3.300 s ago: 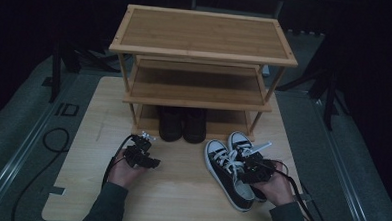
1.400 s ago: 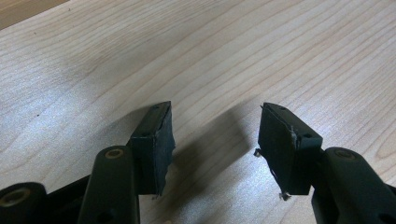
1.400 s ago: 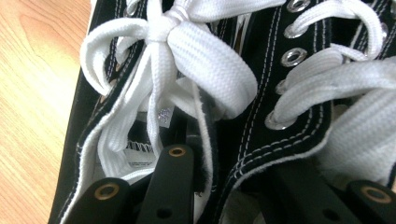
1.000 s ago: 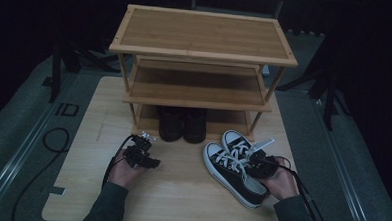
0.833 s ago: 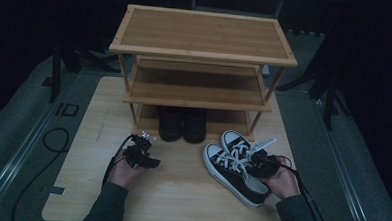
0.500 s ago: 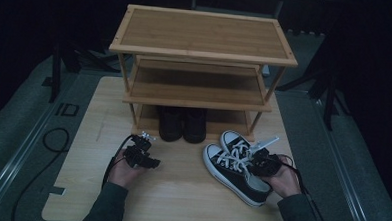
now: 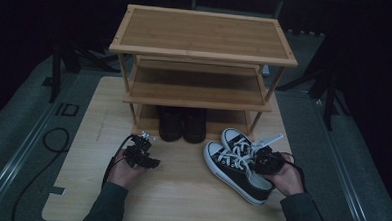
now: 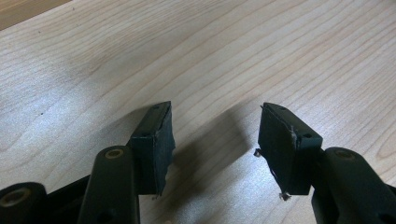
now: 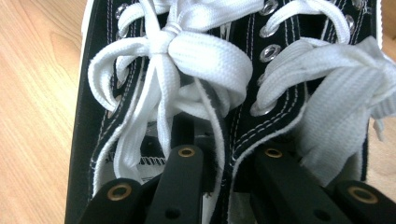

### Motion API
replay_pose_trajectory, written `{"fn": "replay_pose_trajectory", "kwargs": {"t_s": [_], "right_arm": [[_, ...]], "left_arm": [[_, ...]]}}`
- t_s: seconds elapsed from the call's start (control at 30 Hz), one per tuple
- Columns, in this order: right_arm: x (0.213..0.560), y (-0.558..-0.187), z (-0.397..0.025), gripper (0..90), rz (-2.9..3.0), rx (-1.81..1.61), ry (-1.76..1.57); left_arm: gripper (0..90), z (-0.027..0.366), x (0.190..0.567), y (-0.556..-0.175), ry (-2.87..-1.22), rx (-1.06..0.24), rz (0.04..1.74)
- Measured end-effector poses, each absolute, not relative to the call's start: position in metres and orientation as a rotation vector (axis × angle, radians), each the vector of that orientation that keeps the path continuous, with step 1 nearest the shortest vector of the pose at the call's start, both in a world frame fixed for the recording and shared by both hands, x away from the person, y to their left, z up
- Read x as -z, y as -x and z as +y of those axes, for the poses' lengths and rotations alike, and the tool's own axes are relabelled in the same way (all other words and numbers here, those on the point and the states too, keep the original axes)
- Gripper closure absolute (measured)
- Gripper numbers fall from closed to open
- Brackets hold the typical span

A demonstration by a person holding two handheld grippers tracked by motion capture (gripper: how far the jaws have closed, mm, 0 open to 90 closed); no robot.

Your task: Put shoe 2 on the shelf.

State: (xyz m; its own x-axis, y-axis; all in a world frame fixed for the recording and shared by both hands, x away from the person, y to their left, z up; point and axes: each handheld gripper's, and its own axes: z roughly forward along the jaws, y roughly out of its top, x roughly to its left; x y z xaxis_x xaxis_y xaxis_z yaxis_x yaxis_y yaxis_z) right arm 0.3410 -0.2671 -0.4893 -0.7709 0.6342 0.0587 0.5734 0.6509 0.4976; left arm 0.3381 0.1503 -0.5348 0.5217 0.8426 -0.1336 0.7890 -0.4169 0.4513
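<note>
A pair of black canvas sneakers point(image 7: 230, 165) with white laces lies on the wooden table point(image 7: 180, 200), right of centre, toes toward the rack. My right gripper point(image 7: 263, 159) is shut on the two adjoining inner walls of the sneakers point(image 9: 154, 56). In the right gripper view the right gripper point(image 9: 224, 156) has one jaw inside each shoe, with the black canvas pinched between them. My left gripper point(image 7: 143, 154) is held low over bare table on the left. The left gripper point(image 8: 215, 140) stands open with nothing between its pads.
A three-tier bamboo shoe rack point(image 7: 202, 35) stands at the back of the table. A pair of black boots point(image 7: 183, 125) sits on its lowest level. A black cable point(image 7: 52, 139) loops on the grey floor at the left.
The right gripper has swung the sneakers' heels to the right and drawn the pair slightly toward the rack. The left gripper has stayed still and open.
</note>
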Motion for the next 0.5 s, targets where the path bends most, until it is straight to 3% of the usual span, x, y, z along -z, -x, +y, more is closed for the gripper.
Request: {"fn": "replay_pose_trajectory", "kwargs": {"t_s": [0.5], "right_arm": [[0.471,-0.345,-0.269,84.9,2.742,-0.764,-0.957]], "left_arm": [[45.4,0.151,0.535,-0.338,-2.295,-0.155,1.339]]}}
